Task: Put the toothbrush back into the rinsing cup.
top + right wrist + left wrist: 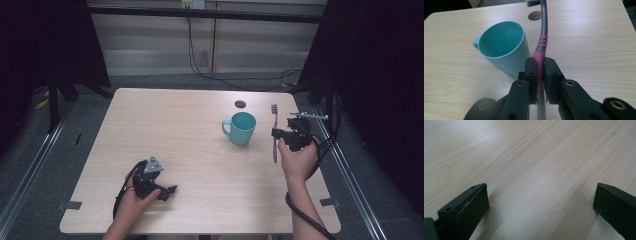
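Right now:
right gripper (540,75): clamped on toothbrush (541,47), held just right of the teal mug (504,47), bristles pointing away.
left gripper (541,205): jaws wide apart, nothing between them, low over the table (175,125).
risk: thin handle may pivot in the pads; brush could clip the mug rim and tip it.
unclear: bristle head cut off in the right gripper view; handle end hidden below the jaws.

A matt teal plastic mug (504,47) stood on the pale wood-grain tabletop (165,125) beside a smooth pink-and-grey plastic toothbrush (542,45).
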{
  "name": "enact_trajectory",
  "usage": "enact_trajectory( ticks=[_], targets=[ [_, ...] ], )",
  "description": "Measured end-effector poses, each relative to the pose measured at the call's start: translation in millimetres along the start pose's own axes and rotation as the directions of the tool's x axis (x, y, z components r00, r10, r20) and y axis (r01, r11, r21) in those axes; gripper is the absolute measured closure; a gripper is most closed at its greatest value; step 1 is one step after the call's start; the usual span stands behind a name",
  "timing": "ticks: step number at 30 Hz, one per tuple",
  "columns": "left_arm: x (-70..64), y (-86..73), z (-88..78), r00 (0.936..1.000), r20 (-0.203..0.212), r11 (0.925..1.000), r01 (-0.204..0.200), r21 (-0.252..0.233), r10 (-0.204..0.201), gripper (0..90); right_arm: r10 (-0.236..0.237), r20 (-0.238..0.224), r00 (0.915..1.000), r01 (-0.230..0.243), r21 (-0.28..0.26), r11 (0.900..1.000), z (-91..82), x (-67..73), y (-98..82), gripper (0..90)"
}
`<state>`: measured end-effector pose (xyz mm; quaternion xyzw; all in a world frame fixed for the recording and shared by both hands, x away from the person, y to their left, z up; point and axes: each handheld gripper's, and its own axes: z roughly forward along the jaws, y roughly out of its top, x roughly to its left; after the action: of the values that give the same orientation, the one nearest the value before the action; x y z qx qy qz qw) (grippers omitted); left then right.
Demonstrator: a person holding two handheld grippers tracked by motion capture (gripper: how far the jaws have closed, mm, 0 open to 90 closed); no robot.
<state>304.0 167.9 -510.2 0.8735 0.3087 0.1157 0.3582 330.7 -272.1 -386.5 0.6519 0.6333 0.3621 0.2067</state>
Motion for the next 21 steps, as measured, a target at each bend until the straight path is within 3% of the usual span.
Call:
enact_trajectory(
  ticks=[13,21],
  targets=[
    [0.0,0.0,0.1,1.0000,0.001,1.0000,0.000,-0.001,0.000,0.0,0.005,-0.001,1.0000,-0.005,-0.039,0.999,-0.6,-0.2,2.8,82.8],
    [0.0,0.0,0.0,1.0000,0.000,1.0000,-0.001,0.000,0.001,0.0,-0.003,0.009,1.0000,0.004,-0.100,0.995,-4.8,-0.6,4.4,82.8]
  ],
)
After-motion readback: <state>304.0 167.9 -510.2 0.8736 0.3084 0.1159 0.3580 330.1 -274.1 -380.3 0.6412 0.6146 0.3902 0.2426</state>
